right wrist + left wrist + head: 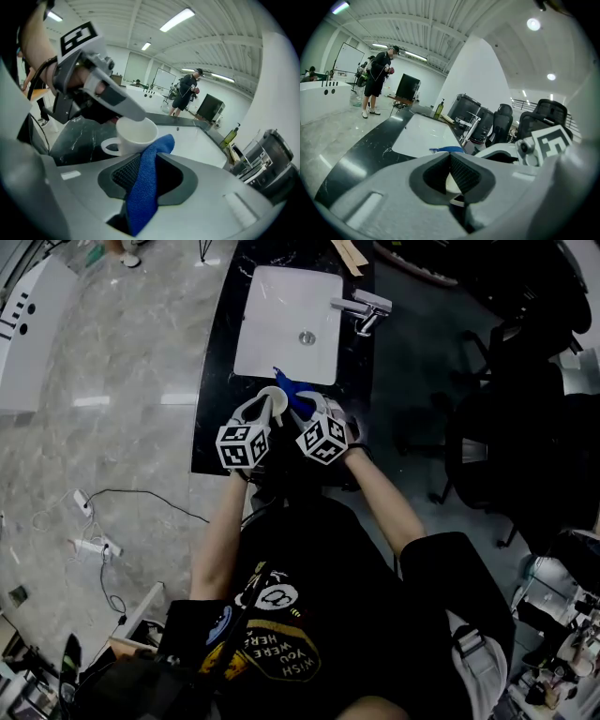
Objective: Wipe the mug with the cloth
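Arms: both reach forward from the body and converge, the left forearm point(220, 531) nearly straight ahead and the right forearm point(384, 498) angling inward.
Left tongs point(269, 407): held low over the near edge of the black tabletop point(214, 409), with the marker cube toward the person. The jaws are drawn in narrow and pinch the mug's wall at the rim, one pad inside and one outside.
Right tongs point(307, 409): just beside the left tongs, tips pointing toward them. The jaws are narrow and clamped on the cloth.
Mug point(133, 135): white and upright, in the left tongs' grip between the two tools, just in front of the white sink point(281, 306). Its handle point(110, 146) sticks out sideways, to the left in the right gripper view. Its base is hidden, so I cannot tell whether it rests on the tabletop.
Cloth point(143, 183): blue, running up out of the right tongs' jaws. Its free end lies against the mug's side near the rim.
Faucet point(366, 310): at the sink's right side, well apart from both tools.
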`<state>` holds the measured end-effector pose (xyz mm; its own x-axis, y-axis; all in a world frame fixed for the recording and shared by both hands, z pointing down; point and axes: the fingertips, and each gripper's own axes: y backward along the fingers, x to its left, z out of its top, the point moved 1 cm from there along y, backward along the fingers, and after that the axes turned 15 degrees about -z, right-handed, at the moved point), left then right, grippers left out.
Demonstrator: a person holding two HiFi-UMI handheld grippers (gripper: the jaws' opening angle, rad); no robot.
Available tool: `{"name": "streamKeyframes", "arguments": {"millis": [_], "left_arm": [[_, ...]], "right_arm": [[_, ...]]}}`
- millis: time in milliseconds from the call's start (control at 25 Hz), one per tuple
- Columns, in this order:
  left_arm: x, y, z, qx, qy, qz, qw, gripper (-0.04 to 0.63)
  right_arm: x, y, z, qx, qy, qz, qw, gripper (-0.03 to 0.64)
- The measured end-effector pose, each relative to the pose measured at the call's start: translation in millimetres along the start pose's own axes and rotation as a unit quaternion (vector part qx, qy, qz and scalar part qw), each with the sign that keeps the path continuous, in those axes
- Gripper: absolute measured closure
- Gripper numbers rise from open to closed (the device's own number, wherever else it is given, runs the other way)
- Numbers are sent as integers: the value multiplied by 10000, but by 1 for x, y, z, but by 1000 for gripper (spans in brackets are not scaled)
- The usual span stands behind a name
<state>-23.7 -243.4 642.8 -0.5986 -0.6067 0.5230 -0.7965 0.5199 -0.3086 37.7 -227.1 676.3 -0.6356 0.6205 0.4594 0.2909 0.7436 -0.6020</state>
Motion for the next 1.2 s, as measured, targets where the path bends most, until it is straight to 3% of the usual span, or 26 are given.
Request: {"name": "streamKeyframes", "arguments": {"millis": [200,320,520,760,840,920,1000,1080,1120,1200], "left_arm": [[2,-3,3,-65,43,15,10000,591],[1,-5,2,-75,62,7,10000,591],[1,-4,3,-106,132,-3,9999,591],[-4,-2,-1,-120,179,5,9998,591],[-4,-3,-1,-145,152,34,9998,591],[-2,-2,-1,-202,84,120,9997,591],[-1,1,-2,-233,21,255,9994,591],[-4,6,-3,-247,-16,411,9988,591],[-7,10,-3,-273,-40,484,9984,591],[-11,20,-3,-379,-69,614,9974,591]], "right_arm": [[28,37,-5,-213,220,373,9988,515],[29,51,-10,-428,68,690,9967,515],[-17,27,-20,-149,-658,277,9973,517],[15,25,-14,-275,-159,679,9972,517],[22,36,-15,-436,-263,731,9960,515],[20,37,-25,-403,-784,611,9942,512],[12,31,-42,-164,-1671,401,9850,499],[4,30,-55,38,-2434,285,9695,433],[2,32,-58,62,-2671,257,9633,381],[-3,42,-58,-51,-2993,209,9539,339]]}}
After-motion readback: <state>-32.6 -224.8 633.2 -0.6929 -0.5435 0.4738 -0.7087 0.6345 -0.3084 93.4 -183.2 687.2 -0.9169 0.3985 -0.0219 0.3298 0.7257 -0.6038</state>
